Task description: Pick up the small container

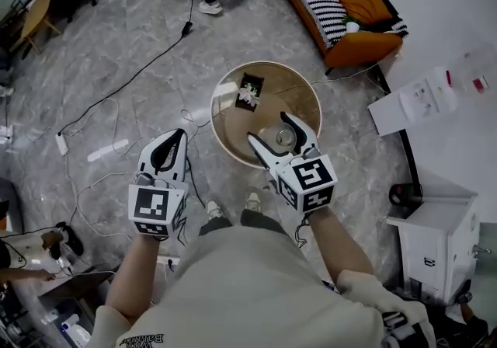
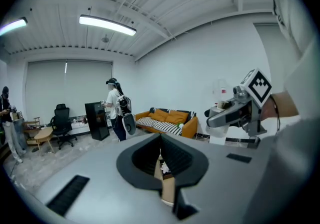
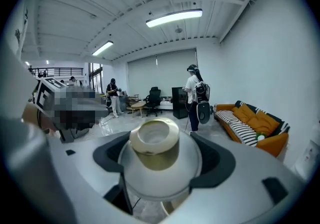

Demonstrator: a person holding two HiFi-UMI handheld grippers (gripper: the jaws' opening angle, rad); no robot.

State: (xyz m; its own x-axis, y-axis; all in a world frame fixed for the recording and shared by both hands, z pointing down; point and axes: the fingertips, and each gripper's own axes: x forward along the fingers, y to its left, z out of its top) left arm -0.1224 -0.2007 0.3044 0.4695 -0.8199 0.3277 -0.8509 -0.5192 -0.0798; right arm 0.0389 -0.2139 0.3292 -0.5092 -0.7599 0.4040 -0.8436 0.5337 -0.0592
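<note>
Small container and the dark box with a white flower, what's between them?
Only bare top of the round table lies between the small container and the dark box; the head view shows it.

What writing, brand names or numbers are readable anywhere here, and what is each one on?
"Balance", seemingly, upside down: shirt print.
White cabinet: small dark mark, unreadable.
Paper sheets: print too small to read.
Marker cubes: black-and-white patterns only, no letters.
</note>
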